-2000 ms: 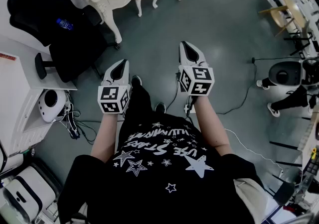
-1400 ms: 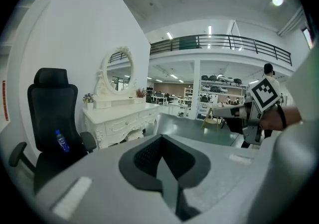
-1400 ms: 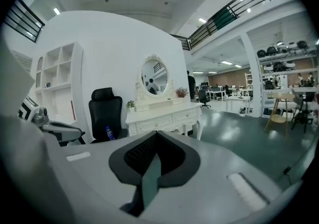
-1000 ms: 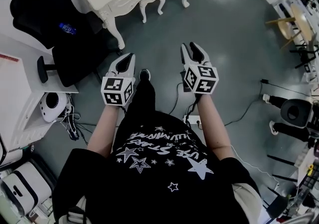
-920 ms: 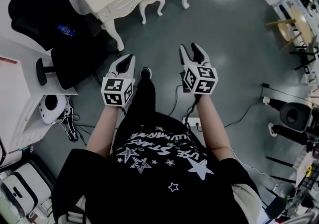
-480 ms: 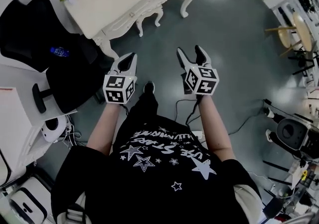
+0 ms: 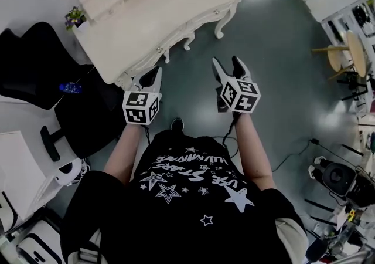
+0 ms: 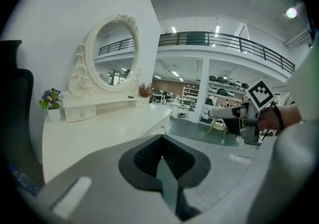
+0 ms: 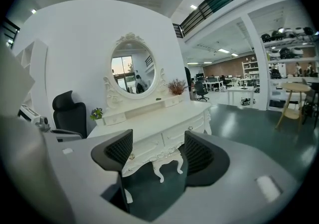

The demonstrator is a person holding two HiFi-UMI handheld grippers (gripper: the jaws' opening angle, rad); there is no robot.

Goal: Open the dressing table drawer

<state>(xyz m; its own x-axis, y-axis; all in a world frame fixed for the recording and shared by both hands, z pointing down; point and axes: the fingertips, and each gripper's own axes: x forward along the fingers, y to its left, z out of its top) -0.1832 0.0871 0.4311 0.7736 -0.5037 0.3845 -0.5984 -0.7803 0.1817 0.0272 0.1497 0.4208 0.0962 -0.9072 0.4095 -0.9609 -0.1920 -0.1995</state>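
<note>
The white dressing table with an oval mirror stands ahead of me. Its front drawers with small round knobs look closed. My left gripper hangs just short of the table's front edge, jaws shut with nothing between them; its own view shows the tabletop right ahead. My right gripper is open and empty, held over the floor in front of the table, looking at the drawer front.
A white stool sits tucked under the table. A black office chair with a blue bottle on it stands at the left. A small potted plant is on the table's left corner. A wooden chair stands at the right.
I have come closer to the dressing table, which now fills the top of the head view. The right gripper's jaws have opened; both grippers stay side by side.
</note>
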